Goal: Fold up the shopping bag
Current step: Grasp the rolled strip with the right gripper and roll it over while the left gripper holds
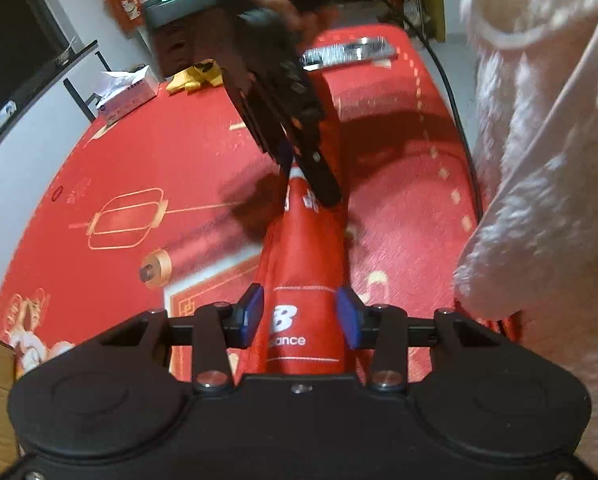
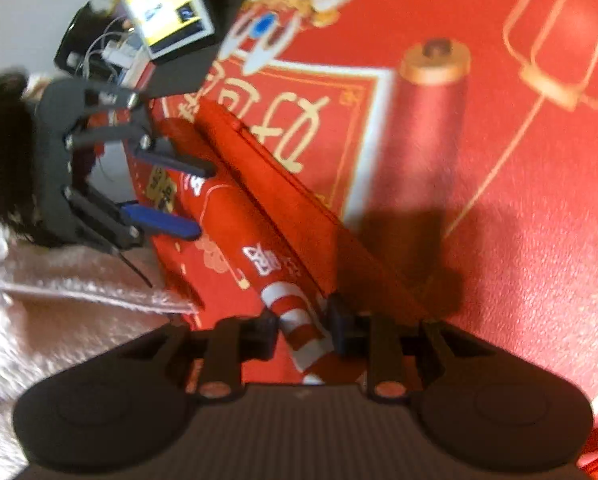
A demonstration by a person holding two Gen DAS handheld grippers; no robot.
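Observation:
The red shopping bag (image 1: pixel 305 264) with a white "New Balance" logo is bunched into a long narrow strip stretched between both grippers above the red tablecloth. My left gripper (image 1: pixel 301 318) has its blue pads on either side of the near end, closed on the fabric. The right gripper (image 1: pixel 299 168) comes from above and pinches the far end. In the right wrist view the right gripper (image 2: pixel 303 332) is shut on the bag's (image 2: pixel 235 236) striped end, and the left gripper (image 2: pixel 179 196) holds the other end with blue fingers.
A red tablecloth (image 1: pixel 139 168) with gold lantern and scroll prints covers the table. A tissue box (image 1: pixel 127 94) and a yellow object (image 1: pixel 195 76) sit at the far left, a silver object (image 1: pixel 349 52) at the far edge. A white fluffy sleeve (image 1: pixel 547 160) fills the right. A small screen (image 2: pixel 167 4) stands beyond the table edge.

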